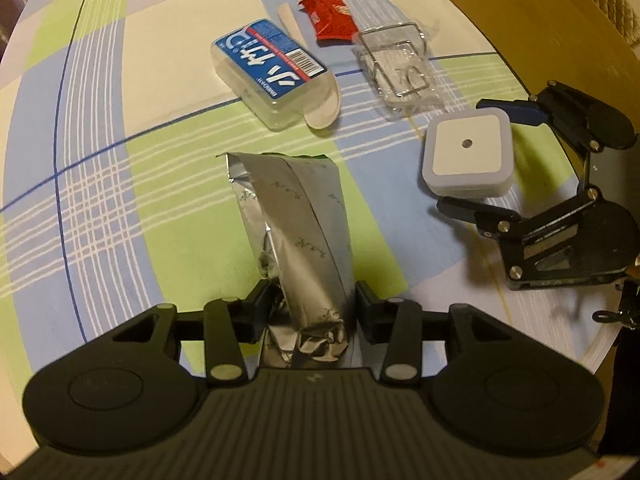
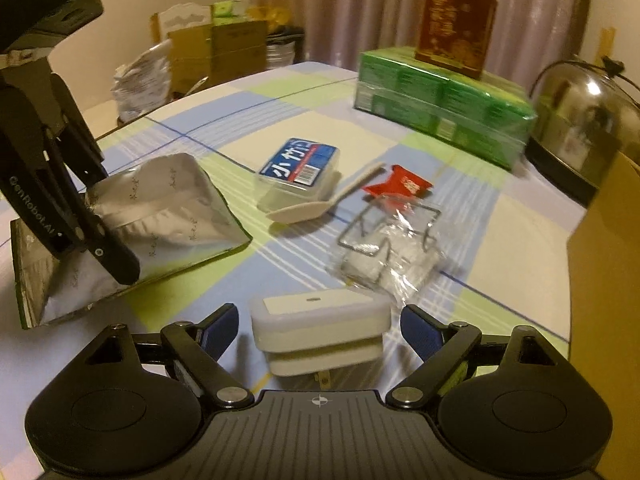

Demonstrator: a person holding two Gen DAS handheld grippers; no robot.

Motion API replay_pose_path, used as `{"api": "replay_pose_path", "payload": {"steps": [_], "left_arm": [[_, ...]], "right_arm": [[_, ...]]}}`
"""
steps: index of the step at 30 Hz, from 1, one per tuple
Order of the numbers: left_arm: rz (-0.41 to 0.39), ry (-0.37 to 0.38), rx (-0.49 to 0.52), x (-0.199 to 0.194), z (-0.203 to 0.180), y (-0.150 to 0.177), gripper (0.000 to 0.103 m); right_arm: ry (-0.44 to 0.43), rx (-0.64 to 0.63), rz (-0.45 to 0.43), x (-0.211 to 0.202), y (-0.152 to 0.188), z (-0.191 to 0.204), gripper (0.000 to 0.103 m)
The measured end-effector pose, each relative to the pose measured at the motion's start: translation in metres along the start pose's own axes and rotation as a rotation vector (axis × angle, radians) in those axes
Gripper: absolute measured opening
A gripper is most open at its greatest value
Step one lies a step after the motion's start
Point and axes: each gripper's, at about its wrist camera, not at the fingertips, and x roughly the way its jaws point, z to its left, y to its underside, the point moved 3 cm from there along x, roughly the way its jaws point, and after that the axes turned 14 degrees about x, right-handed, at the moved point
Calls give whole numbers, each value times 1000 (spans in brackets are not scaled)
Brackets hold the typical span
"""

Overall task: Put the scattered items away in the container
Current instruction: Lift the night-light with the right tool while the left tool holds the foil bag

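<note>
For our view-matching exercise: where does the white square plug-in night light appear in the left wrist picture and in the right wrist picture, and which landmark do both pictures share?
Left wrist view: the night light lies right of centre, between the open jaws of the right gripper.
Right wrist view: the night light sits bottom centre, between the jaws.
Shared landmark: the clear box with the blue label, farther back on the plaid tablecloth.
</note>
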Motion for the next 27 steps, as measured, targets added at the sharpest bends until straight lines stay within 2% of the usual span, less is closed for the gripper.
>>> {"api": "replay_pose_path", "payload": {"steps": [1,2,3,4,7,9,12,16,27], "left_arm": [[7,-2,-3,2,1,0,46],[10,-3,-3,4,1,0,47],[10,-4,-1,5,1,-1,47],[12,-6,1,6,0,-2,47],[26,-10,15,6,-2,-3,45],[32,-12,25,4,-4,-3,38],[32,5,26,-2,-4,-4,35],[28,38,18,-10,-3,-2,33],[-1,63,-7,-33,-9,7,33]], "right_arm": [[-2,0,4,1,0,0,84],[-5,1,8,2,1,0,79],[-6,4,10,3,1,0,70],[-2,7,11,3,2,1,69],[4,35,9,1,2,1,68],[12,53,8,-2,2,0,68],[18,72,1,-8,3,1,68],[24,89,-6,-19,4,5,68],[33,123,-26,-47,7,12,68]]}}
